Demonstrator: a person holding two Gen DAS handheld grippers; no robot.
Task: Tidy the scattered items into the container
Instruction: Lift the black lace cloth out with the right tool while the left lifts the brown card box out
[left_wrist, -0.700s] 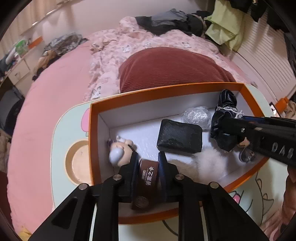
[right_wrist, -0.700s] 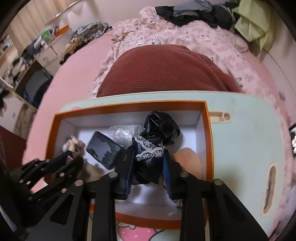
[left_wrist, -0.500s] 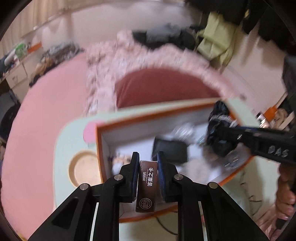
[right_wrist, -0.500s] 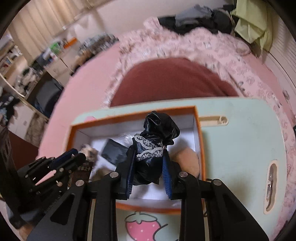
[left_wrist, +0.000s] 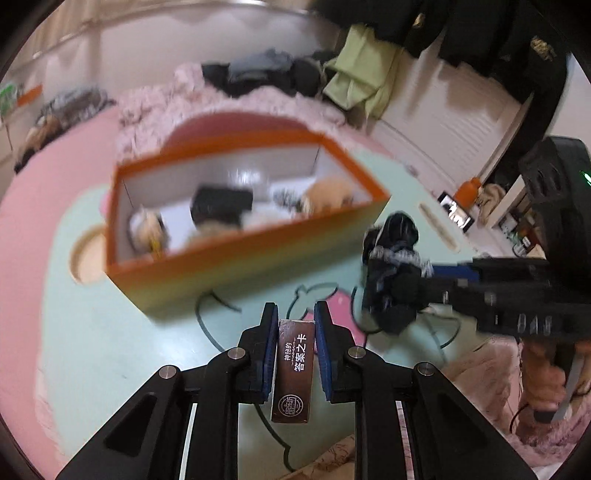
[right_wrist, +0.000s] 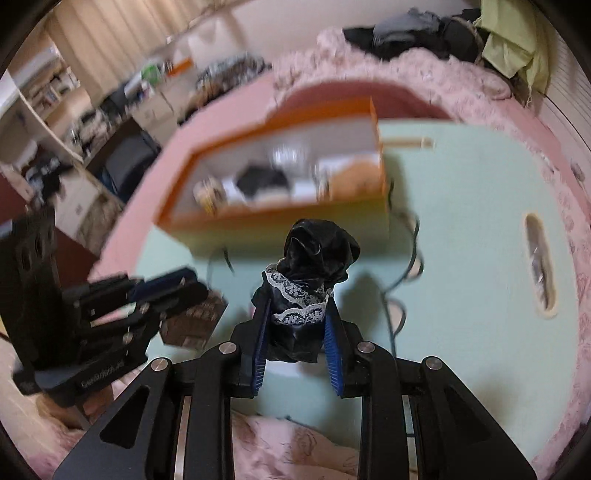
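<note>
The orange box (left_wrist: 236, 254) with white inside stands on the mint lap table (left_wrist: 110, 332); it also shows in the right wrist view (right_wrist: 280, 218). It holds a black pouch (left_wrist: 221, 203), a small figure (left_wrist: 147, 229) and a tan plush (left_wrist: 328, 194). My left gripper (left_wrist: 295, 321) is shut on a brown card box (left_wrist: 293, 369), held in front of the orange box. My right gripper (right_wrist: 297, 314) is shut on a black lace-trimmed cloth bundle (right_wrist: 314, 266), also in front of the box; the bundle shows in the left wrist view (left_wrist: 391, 266).
The table sits on a pink bed with a dark red cushion (right_wrist: 369, 96) behind the box. Clothes (left_wrist: 266, 74) are piled at the far end. A slot (right_wrist: 539, 262) is cut in the table's right side and a round cup recess (left_wrist: 86, 258) at its left.
Both grippers have pulled back out of the orange box toward me, each still holding its item. The box now lies farther ahead and the views are motion-blurred.
</note>
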